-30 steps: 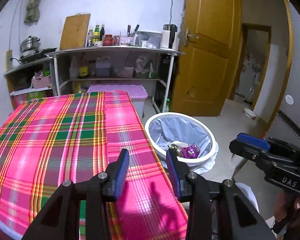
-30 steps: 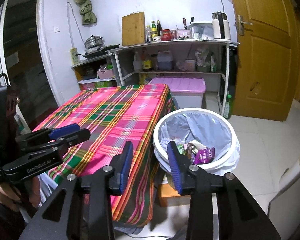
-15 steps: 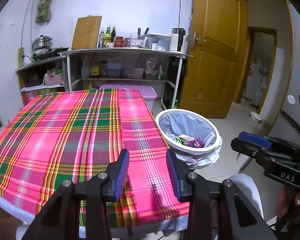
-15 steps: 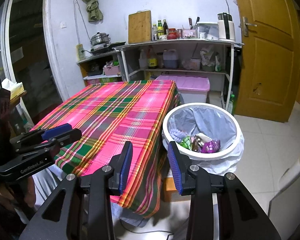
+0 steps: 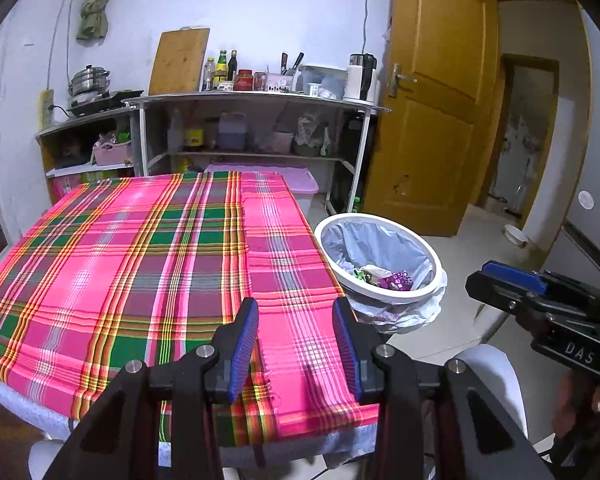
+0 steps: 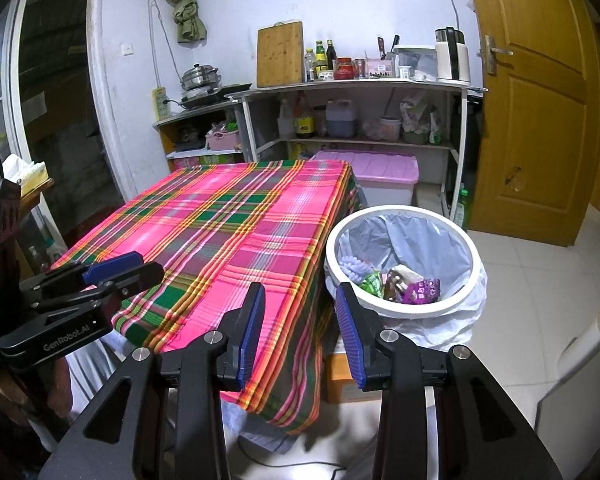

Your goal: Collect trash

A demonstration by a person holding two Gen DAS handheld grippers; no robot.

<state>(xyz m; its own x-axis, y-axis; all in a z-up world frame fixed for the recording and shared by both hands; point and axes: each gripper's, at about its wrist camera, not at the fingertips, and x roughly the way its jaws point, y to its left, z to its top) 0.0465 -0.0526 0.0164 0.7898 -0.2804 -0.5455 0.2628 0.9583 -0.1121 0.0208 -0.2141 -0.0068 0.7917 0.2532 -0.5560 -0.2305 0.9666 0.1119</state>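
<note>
A white bin (image 5: 396, 300) with a grey liner stands on the floor at the right side of the table (image 5: 140, 248). It holds wrappers, among them a purple one (image 5: 398, 281) and a green one (image 6: 372, 282). The pink and green plaid cloth on the table is bare. My left gripper (image 5: 296, 308) hovers open over the table's near right corner with nothing between its fingers. My right gripper (image 6: 300, 292) is open too, held near the table's corner, left of the bin (image 6: 404, 210). Each gripper shows in the other's view: right gripper (image 5: 512, 280), left gripper (image 6: 116, 268).
A metal shelf (image 6: 360, 84) with bottles, a cutting board and a kettle lines the back wall. A pink-lidded box (image 6: 380, 168) sits below it. A wooden door (image 6: 540, 120) is on the right. A cardboard box (image 6: 340, 376) sits under the table edge. Tiled floor lies right of the bin.
Both views have pulled back from the table and the bin, so the table's near edge now shows. Both grippers keep the same gap.
</note>
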